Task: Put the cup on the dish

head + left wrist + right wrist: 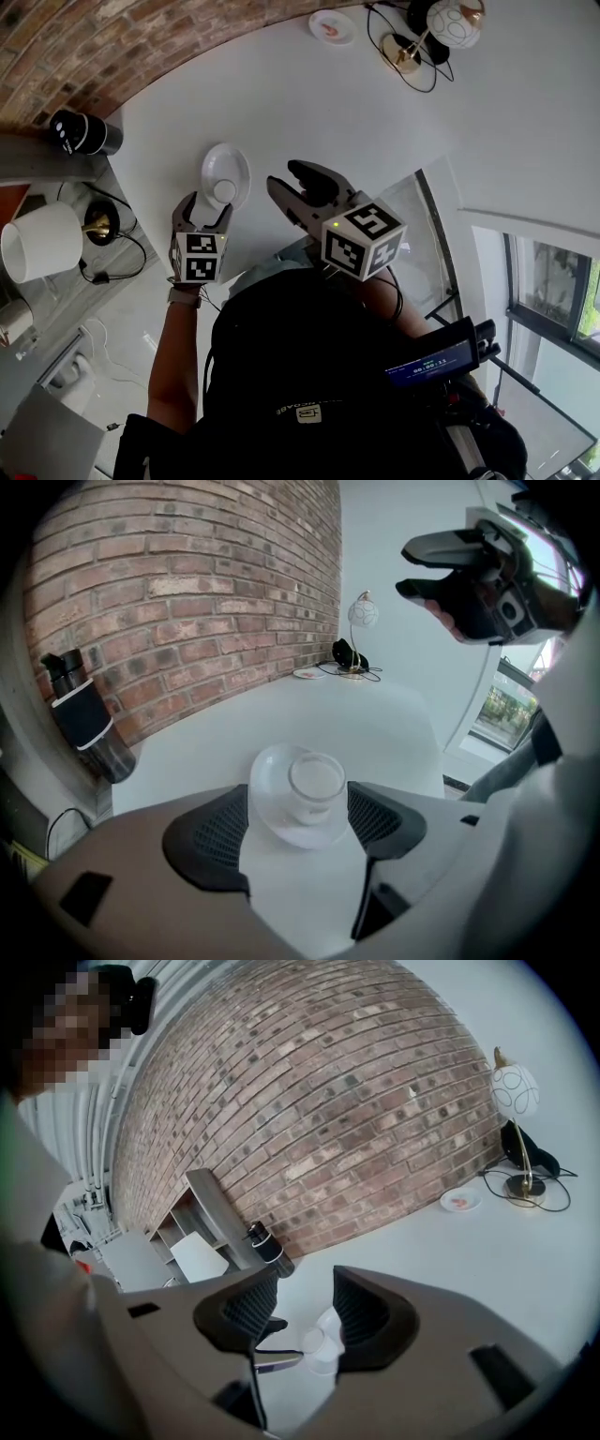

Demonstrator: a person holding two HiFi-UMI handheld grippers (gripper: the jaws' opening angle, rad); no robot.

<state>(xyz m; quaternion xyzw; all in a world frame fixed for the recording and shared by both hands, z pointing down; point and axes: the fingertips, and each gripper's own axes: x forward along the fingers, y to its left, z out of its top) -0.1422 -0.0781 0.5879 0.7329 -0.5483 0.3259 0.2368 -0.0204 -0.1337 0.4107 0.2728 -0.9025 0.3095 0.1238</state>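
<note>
Cup stands upright on the dish, centre-left of the head view, on the white table. L gripper sits just below it, jaws apart w/ nothing gripped (dish shows beyond the gap). R gripper, frame ctr, is spread wide too, empty.

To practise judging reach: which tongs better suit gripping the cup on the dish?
Probably left tongs: open, they frame the small white cup on the round white dish; right tongs hover higher.
</note>
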